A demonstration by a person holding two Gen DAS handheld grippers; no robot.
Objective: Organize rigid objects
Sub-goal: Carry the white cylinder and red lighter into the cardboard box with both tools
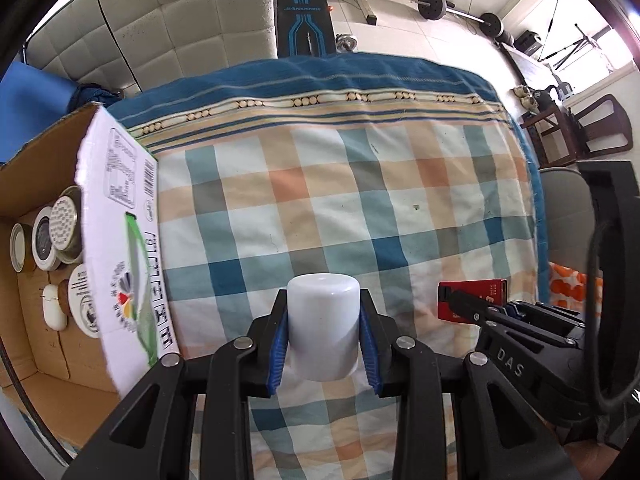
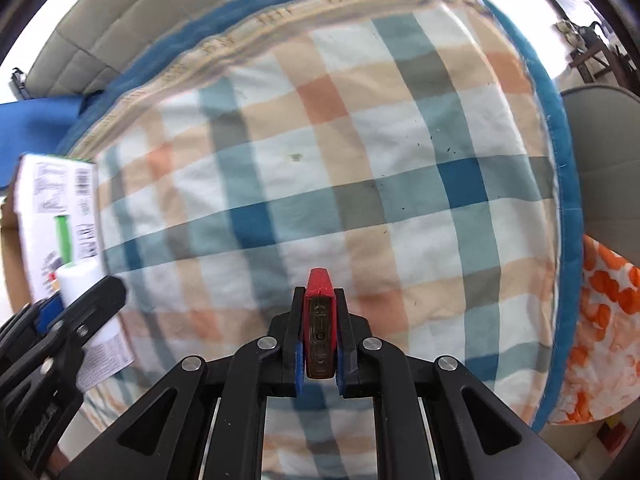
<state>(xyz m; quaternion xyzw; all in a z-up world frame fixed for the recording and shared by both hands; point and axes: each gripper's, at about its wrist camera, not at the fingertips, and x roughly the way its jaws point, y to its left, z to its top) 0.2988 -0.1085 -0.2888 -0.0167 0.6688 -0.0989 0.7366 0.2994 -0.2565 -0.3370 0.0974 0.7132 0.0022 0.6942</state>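
My left gripper [image 1: 323,312] is shut on a white cylindrical container [image 1: 322,324], held above the checked cloth just right of the cardboard box [image 1: 120,248]. It also shows in the right wrist view [image 2: 80,280] at the far left. My right gripper [image 2: 319,304] is shut on a small red flat box [image 2: 319,316], held edge-on above the cloth. The red box also shows in the left wrist view [image 1: 472,298], to the right of the white container.
The cardboard box holds several round jars and tins [image 1: 52,236] and a white oval item [image 1: 54,312]. The checked cloth [image 1: 360,200] covers the table. A grey sofa [image 1: 180,20] stands behind; gym gear [image 1: 456,6] and a chair [image 1: 580,132] lie beyond.
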